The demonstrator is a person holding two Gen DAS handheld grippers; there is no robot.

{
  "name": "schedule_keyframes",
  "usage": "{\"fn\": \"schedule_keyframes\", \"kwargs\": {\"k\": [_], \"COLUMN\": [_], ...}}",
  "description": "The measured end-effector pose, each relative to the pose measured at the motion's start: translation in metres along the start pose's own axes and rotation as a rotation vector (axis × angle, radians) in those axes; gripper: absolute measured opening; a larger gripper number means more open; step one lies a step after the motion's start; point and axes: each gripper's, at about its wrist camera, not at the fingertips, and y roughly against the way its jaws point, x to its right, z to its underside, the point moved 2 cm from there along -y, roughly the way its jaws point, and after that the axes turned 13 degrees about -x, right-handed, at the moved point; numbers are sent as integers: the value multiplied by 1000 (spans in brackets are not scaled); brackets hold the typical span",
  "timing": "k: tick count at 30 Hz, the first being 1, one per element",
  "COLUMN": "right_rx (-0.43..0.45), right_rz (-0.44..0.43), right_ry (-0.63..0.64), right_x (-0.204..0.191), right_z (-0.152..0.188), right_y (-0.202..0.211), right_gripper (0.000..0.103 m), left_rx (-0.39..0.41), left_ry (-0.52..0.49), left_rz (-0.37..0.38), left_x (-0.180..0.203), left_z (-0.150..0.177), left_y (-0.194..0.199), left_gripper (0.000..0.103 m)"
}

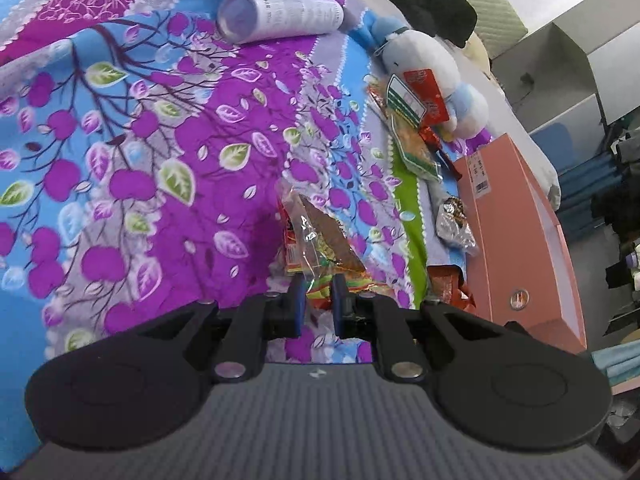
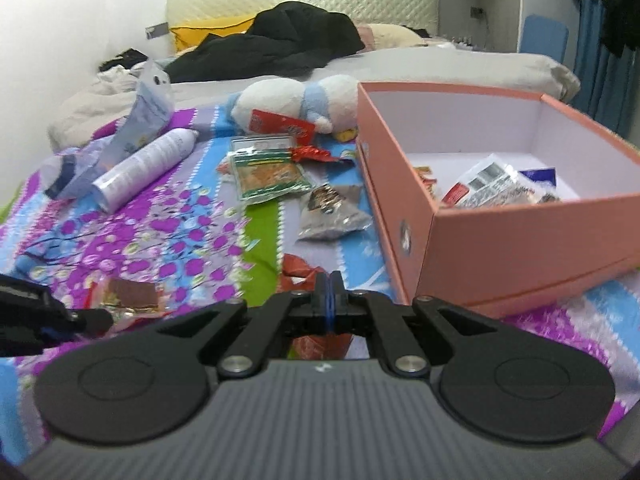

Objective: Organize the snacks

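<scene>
My left gripper (image 1: 318,284) is shut on a clear-wrapped snack with a brown slab (image 1: 320,240) and holds it above the flowered bedspread. The right wrist view shows that gripper (image 2: 86,320) and its snack (image 2: 132,294) at the lower left. My right gripper (image 2: 330,280) is shut with its pads together, just over a crumpled red wrapper (image 2: 300,268). An open pink box (image 2: 500,240) stands to the right with several snack packs (image 2: 488,184) inside. A green packet (image 2: 272,176) and a silver-brown packet (image 2: 332,212) lie loose on the bed beside the box.
A white and blue plush toy (image 2: 296,100) with a red tag lies behind the loose snacks. A white spray bottle (image 2: 148,168) and a pale pouch (image 2: 148,116) lie at the left. Black clothes (image 2: 280,44) are heaped by the headboard.
</scene>
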Motion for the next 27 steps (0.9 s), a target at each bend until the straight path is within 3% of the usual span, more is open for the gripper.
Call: {"fn": "schedule_keyframes", "kwargs": {"k": [9, 10, 11, 13, 14, 16, 18, 19, 27], "right_rx": [-46, -51, -56, -55, -53, -50, -45, -46, -114], "right_rz": [-37, -37, -35, -39, -28, -11, -40, -65, -101], "right_ry": [13, 20, 25, 27, 41, 60, 69, 84, 189], "right_x": [4, 5, 6, 10, 11, 11, 14, 13, 5], "right_z": [19, 21, 22, 24, 26, 29, 30, 30, 30], "right_y": [2, 1, 0, 0, -1, -2, -3, -5, -35], "right_gripper": [4, 5, 6, 6, 6, 16, 73, 84, 83], "left_rx": [-20, -28, -35, -33, -22, -20, -27, -26, -20], "left_ry": [-7, -1, 8, 19, 15, 5, 3, 0, 21], "left_rz": [-80, -85, -91, -101, -100, -99, -117, -127, -173], "left_x": [1, 1, 0, -1, 1, 5, 10, 13, 24], "left_z": [10, 11, 11, 10, 10, 9, 7, 5, -2], "left_y": [3, 2, 1, 1, 3, 2, 0, -1, -12], "left_gripper": [17, 26, 44, 69, 75, 85, 91, 93, 100]}}
